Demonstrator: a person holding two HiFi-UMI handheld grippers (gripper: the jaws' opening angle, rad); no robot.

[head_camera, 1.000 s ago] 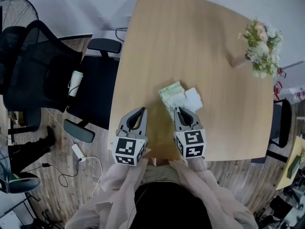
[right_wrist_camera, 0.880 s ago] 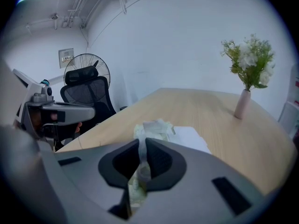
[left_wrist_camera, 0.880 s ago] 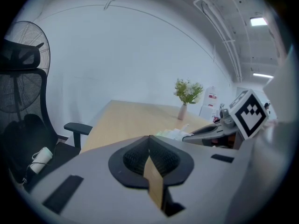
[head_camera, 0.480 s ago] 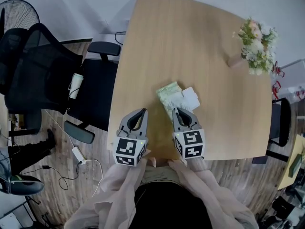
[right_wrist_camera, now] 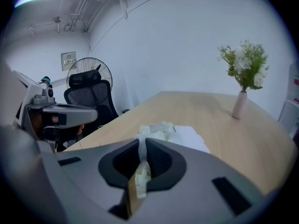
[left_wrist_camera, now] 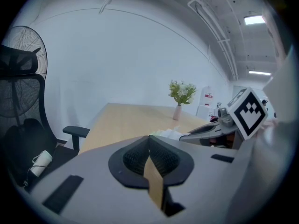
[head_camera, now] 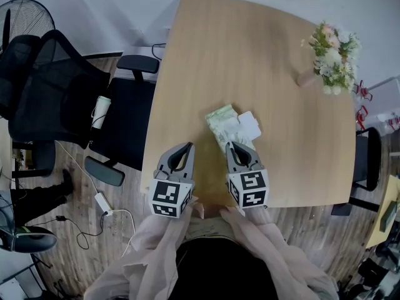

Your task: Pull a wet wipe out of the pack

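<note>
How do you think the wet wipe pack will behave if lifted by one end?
The wet wipe pack looks like soft, crumpled film, so it will probably sag. Lying flat and small, it seems light and unlikely to roll. The right hand-held gripper pinches only its edge, so it may slip.

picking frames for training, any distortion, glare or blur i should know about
Head view: fisheye bows the edges of the light wooden table, lighting even, sharp. Left gripper view: dark rounded corners, white ceiling light strip blown out. Right gripper view: same vignette, and the pale green wet wipe pack goes soft where the right gripper pinches it.
</note>
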